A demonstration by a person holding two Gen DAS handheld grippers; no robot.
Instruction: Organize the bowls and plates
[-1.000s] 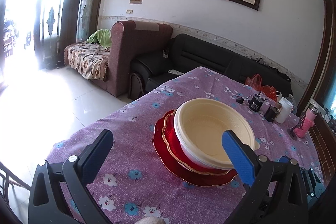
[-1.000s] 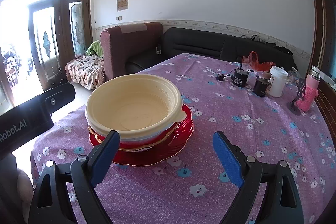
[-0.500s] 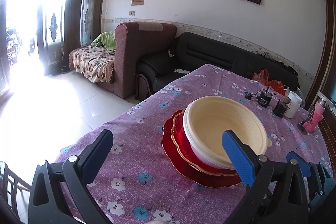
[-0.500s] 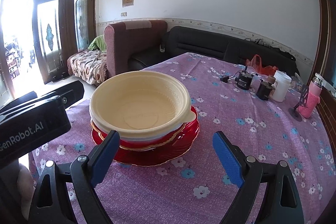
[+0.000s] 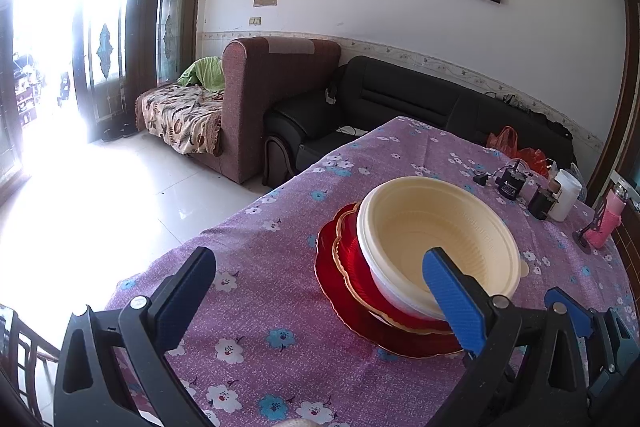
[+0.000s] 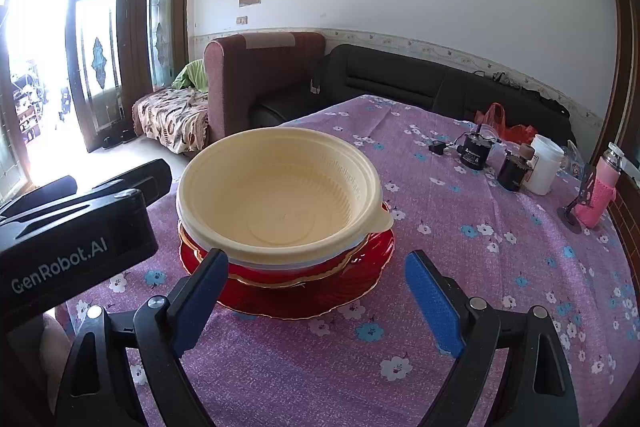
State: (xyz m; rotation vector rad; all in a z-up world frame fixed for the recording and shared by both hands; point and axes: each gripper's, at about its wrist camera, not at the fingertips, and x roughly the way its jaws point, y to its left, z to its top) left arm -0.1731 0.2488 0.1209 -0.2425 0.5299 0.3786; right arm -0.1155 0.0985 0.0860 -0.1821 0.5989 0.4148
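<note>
Plates and bowls sit in 1 stack on my purple tablecloth (image 6: pixel 460 267): cream bowl (image 6: pixel 280 203) uppermost, probably a white bowl (image 5: pixel 390 291) under it, then 2 red plates (image 6: pixel 316 299). My left gripper (image 5: pixel 320 301) and right gripper (image 6: pixel 316 301) both gape wide, gripping nothing.

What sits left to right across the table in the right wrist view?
Left tongs → cream bowl on red plates → black charger → white cup → pink bottle.
</note>
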